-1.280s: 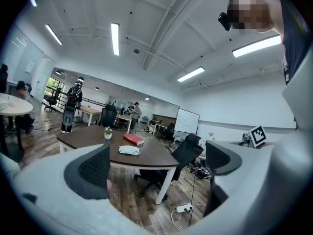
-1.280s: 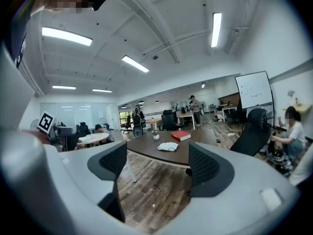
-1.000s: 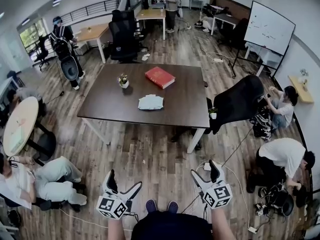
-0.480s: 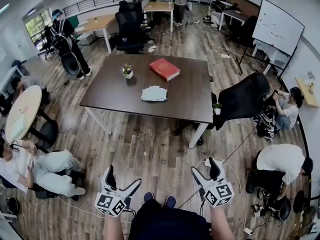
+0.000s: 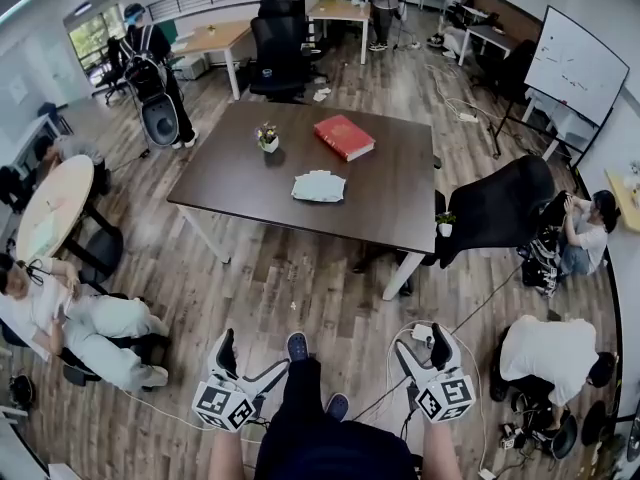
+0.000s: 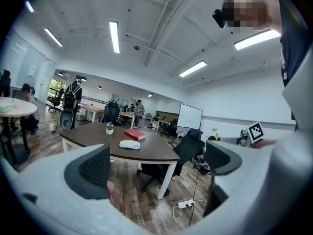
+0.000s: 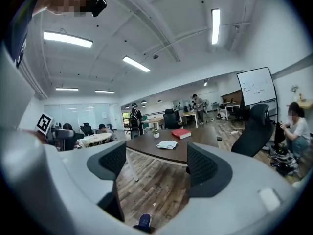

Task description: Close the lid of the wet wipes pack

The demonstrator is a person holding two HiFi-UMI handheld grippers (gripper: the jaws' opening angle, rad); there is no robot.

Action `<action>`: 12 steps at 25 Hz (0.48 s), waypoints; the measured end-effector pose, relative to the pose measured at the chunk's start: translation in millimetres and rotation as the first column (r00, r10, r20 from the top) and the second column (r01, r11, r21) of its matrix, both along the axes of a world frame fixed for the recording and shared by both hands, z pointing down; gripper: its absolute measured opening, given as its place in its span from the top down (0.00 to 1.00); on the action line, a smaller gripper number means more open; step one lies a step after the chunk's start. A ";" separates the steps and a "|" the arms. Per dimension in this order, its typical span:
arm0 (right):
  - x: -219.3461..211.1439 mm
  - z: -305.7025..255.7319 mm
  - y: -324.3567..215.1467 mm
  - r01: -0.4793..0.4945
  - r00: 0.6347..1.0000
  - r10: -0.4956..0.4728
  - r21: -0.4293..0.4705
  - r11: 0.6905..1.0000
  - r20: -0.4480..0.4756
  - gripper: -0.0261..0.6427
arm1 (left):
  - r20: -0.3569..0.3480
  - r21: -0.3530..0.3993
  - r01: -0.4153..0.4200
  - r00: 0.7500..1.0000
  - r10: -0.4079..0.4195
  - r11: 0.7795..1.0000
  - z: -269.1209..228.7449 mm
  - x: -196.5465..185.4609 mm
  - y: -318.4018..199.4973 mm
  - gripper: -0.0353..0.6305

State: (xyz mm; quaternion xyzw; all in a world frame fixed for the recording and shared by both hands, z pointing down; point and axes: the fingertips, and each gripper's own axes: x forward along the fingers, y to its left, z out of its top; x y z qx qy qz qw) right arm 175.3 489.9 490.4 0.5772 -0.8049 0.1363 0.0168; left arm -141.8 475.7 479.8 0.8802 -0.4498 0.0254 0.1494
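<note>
1. The pack [image 5: 319, 186] lies flat near the middle of the table [image 5: 240, 183], at 12 o'clock from the person and well apart from both grippers. It is too small to tell whether its lid is up.
2. A book [image 5: 344, 136] sits at 1 o'clock of the pack and a plant [image 5: 267, 136] at 10 o'clock.
3. Both grippers are held low and aimed at 12 o'clock. This is probably a carrying pose for the approach, with one shoe [image 5: 296, 346] forward between them.
4. The left gripper [image 5: 250, 360] has its jaws wide apart, with nothing between them and touching nothing.
5. The right gripper [image 5: 422, 348] is equally wide and empty, and frames the pack far off.
</note>
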 end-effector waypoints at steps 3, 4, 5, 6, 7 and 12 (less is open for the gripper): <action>5.4 -1.1 -11.4 -0.010 1.000 0.010 -0.003 1.000 -0.002 0.36 | 0.006 0.006 -0.023 1.000 0.023 1.000 -2.7 7.1 -16.6 0.05; 6.2 -1.2 -15.7 -0.012 1.000 0.012 -0.005 1.000 -0.005 0.36 | 0.004 0.005 -0.026 1.000 0.026 1.000 -3.0 8.3 -22.5 0.05; 7.2 -0.9 -20.4 -0.014 1.000 0.014 -0.007 1.000 -0.007 0.36 | 0.003 0.002 -0.028 1.000 0.028 1.000 -2.3 9.3 -28.4 0.05; 8.5 -0.1 -25.6 -0.017 1.000 0.017 -0.009 1.000 -0.008 0.36 | 0.001 -0.002 -0.030 1.000 0.030 1.000 -0.7 10.7 -34.4 0.05; 10.0 0.6 -31.5 -0.019 1.000 0.019 -0.009 1.000 -0.008 0.37 | 0.000 -0.004 -0.033 0.999 0.033 0.999 1.1 12.2 -40.5 0.05; 4.6 0.5 -74.3 -0.009 1.000 0.009 -0.001 1.000 -0.012 0.37 | 0.001 0.010 -0.040 0.999 0.040 0.999 2.2 10.1 -81.3 0.05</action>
